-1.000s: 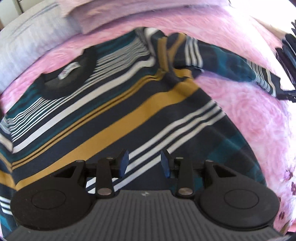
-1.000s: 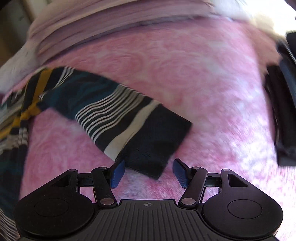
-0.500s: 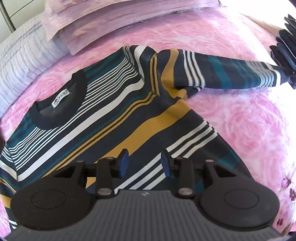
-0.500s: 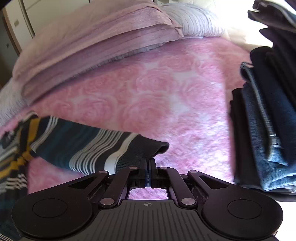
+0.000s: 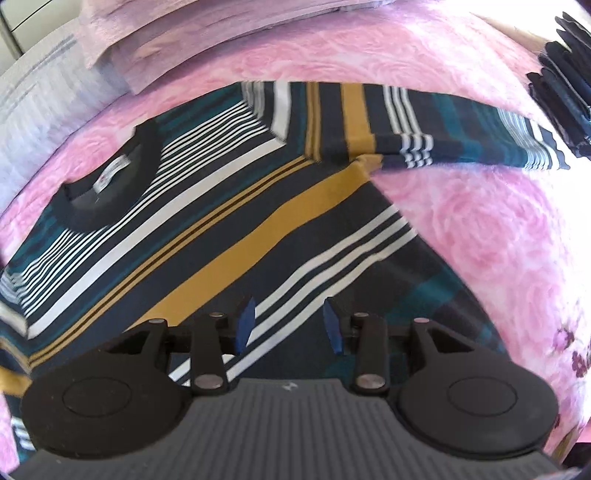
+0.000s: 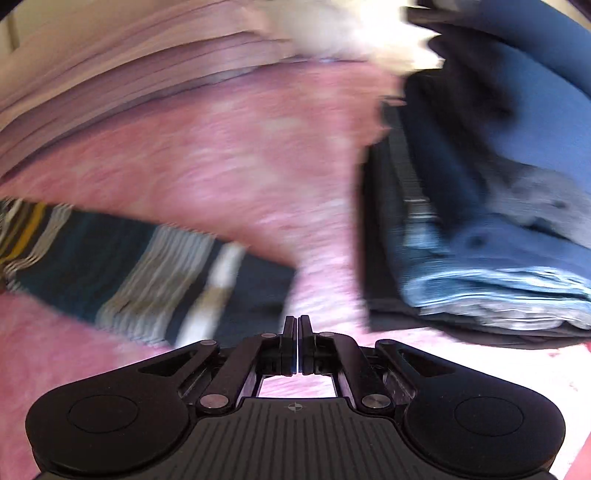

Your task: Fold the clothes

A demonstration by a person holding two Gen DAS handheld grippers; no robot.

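My left tool (image 5: 288,325) hangs over the lower body of the striped sweater (image 5: 229,236), its two blue-tipped fingers (image 5: 245,325) standing well apart with nothing between them; white stripes of the cloth show in the gap. The sweater lies spread flat on the pink rose-patterned bedspread (image 5: 480,236), front up, with bands of navy, teal, mustard and white running slantwise. Its dark round collar (image 5: 107,192), with a small white label inside, sits up and to the left. Farther off, one sleeve (image 5: 436,133) stretches out to the right across the bedspread toward a stack of dark folded clothes (image 5: 565,88) at the right edge. Beyond the sweater, folded pink bedding (image 5: 207,33) lies along the top, and pale grey striped bedding (image 5: 40,99) sits at the far left.

My right tool (image 6: 297,332) has its fingers pressed together. This view is badly blurred. The dark cuff end of the sleeve (image 6: 155,273) reaches just to the left of the tips, and I cannot tell whether any cloth is pinched between them. To the right, close by, rests the pile of folded clothes (image 6: 498,229), blue denim over darker pieces. The pink bedspread (image 6: 236,155) runs on past the sleeve to the folded bedding (image 6: 122,70) at the back.
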